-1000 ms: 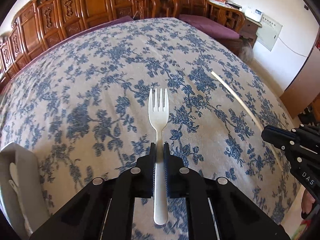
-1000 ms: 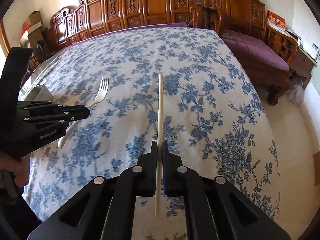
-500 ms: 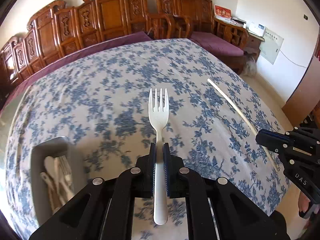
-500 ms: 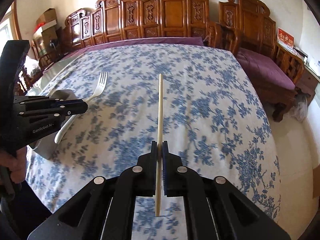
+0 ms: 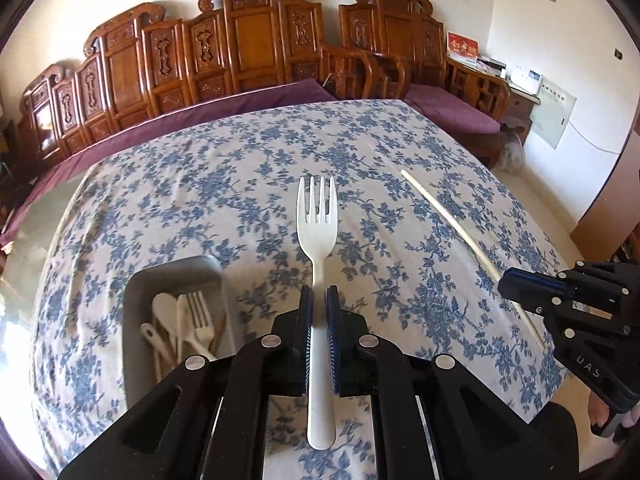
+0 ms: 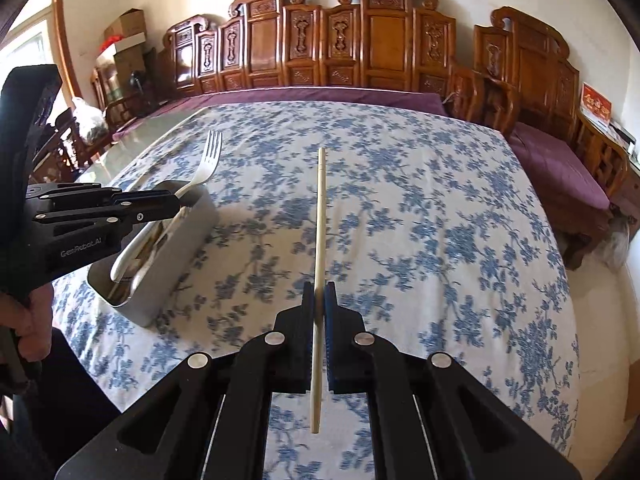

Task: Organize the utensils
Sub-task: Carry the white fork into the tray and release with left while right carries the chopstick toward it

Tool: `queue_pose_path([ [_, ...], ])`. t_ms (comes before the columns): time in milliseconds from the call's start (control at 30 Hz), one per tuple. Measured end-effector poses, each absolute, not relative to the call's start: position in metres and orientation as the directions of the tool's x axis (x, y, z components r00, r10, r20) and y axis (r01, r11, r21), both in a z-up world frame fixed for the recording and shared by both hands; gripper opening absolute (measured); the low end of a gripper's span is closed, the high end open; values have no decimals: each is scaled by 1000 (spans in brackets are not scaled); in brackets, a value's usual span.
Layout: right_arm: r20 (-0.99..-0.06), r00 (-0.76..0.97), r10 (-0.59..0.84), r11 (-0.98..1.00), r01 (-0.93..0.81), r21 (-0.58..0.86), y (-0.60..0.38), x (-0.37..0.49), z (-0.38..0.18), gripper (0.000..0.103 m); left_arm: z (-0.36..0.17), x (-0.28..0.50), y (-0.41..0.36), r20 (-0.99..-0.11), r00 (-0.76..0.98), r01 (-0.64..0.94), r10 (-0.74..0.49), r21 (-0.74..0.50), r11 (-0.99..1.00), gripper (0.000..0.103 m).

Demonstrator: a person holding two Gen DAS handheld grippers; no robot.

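We hold the white fork [image 5: 317, 232] by its handle in the left gripper [image 5: 319, 300], its jaws pressed together on it, tines pointing away from us, above the flowered tablecloth [image 5: 240, 184]. The handle's middle is hidden between the pads. The right gripper [image 6: 319, 296] is clamped on a pale chopstick [image 6: 321, 208], also lifted over the cloth. To the left stands the grey container [image 5: 134, 300] with white spoons and forks [image 5: 188, 320]; we cannot count them well, because they overlap. Behind the table are carved wooden chairs [image 6: 360, 40]
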State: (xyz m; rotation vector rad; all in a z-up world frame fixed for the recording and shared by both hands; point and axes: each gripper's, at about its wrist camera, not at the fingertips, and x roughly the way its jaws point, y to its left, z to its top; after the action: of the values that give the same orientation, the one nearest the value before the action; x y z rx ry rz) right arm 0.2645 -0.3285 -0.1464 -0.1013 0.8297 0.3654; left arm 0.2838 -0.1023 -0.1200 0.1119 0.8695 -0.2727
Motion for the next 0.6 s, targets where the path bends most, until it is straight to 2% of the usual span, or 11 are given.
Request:
queue_pose_path([
  [233,-740,597,311,918,-389,72,-302,260,-151,6,-121,274,-75,-767,613,269,-187,-19,963,6],
  [600,-748,561,355,892,-442,92,-267,254,-161,6,-152,275,-20,-801,580,191,-147,-41,981,6],
])
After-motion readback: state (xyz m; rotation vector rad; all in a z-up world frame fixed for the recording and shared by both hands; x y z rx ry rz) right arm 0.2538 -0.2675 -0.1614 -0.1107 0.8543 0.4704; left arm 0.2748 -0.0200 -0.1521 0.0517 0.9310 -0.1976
